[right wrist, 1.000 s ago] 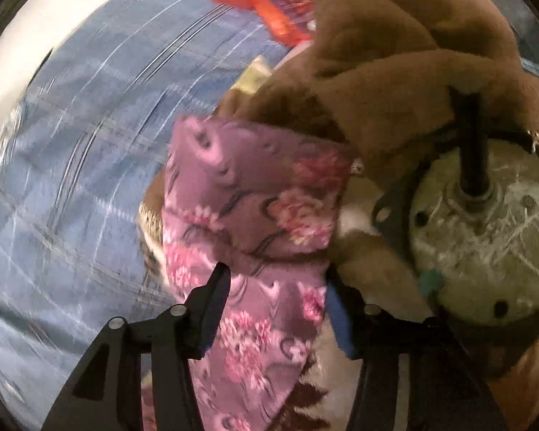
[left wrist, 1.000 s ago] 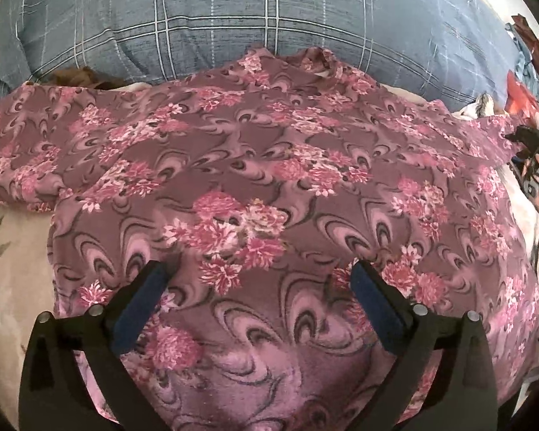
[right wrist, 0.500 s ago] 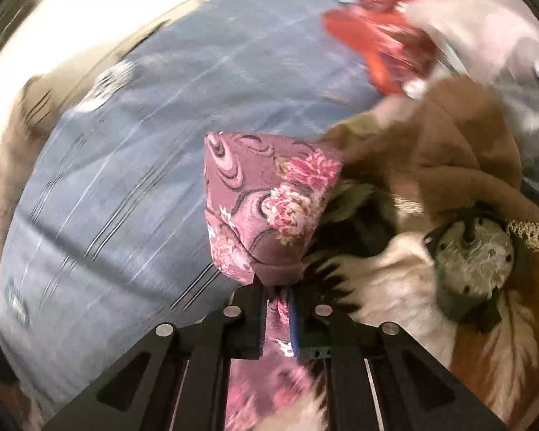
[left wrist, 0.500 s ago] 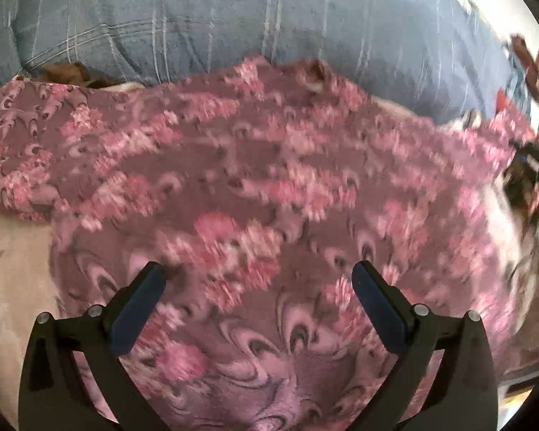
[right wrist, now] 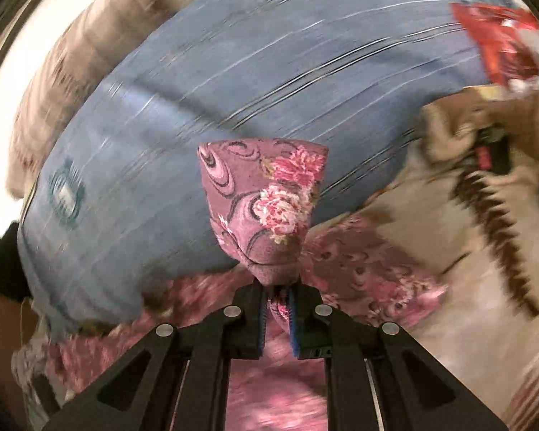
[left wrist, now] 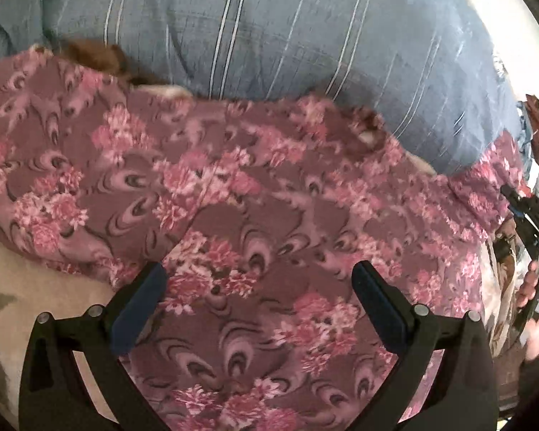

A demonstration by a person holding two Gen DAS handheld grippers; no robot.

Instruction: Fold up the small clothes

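Floral top spread on the bed, one corner pinched up by the right gripper

A big blue striped pillow fills the back of the bed, and in front of it the mauve floral garment lies spread across the cream leaf-print bedspread, its far edge up against the pillow. The left gripper hangs over the middle of the cloth with its blue-padded fingers spread wide and nothing between them. The right gripper has its fingers closed narrowly on a corner of the garment, which stands up out of them as a tapered flap in front of the pillow. A red item lies blurred at the pillow's far end; I cannot tell what it is
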